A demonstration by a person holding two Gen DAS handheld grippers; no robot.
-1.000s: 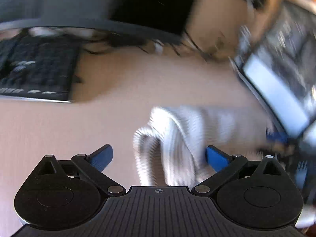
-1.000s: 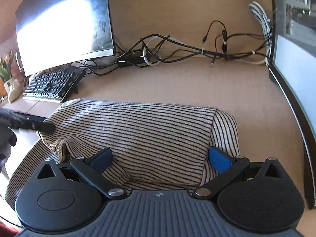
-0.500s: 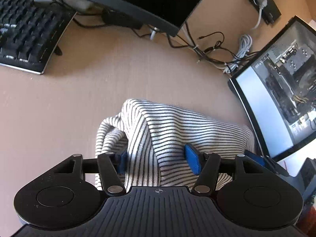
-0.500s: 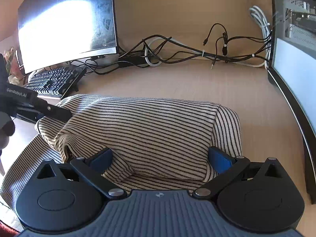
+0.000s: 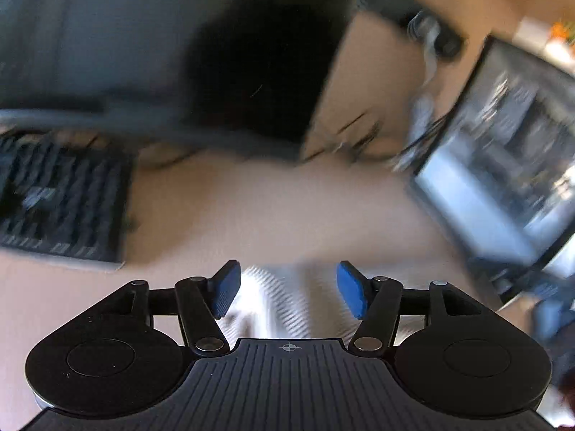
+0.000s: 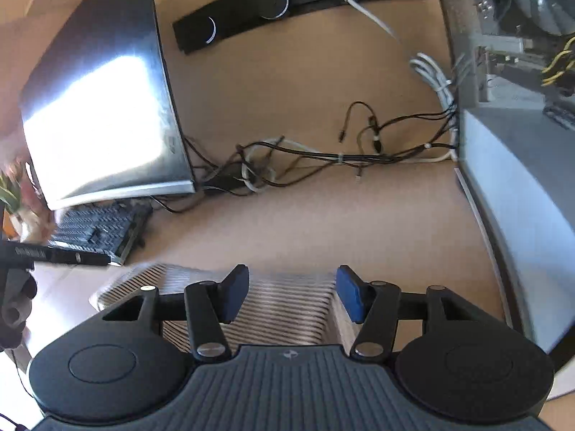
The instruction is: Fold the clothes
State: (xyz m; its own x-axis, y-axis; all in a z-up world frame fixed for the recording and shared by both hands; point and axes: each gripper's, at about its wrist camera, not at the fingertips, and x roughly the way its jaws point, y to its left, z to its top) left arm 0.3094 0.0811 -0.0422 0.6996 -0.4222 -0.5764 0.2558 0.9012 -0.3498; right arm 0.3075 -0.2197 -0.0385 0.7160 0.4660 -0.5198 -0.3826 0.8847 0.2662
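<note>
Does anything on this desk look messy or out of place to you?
Yes. A striped garment lies on an office desk near a keyboard, an odd spot for laundry. Behind it, cables sprawl in a loose tangle.

The left wrist view is smeared by motion: the keyboard (image 5: 61, 208), the monitor (image 5: 172, 54) and the cables (image 5: 363, 136) are streaks, and the striped garment (image 5: 284, 305) loses its stripes. In both views each tool's body hides the garment's near part, so whether the pads (image 6: 350, 294) press it cannot be told. The other tool (image 6: 64, 256) is cut by the right wrist view's left edge.
</note>
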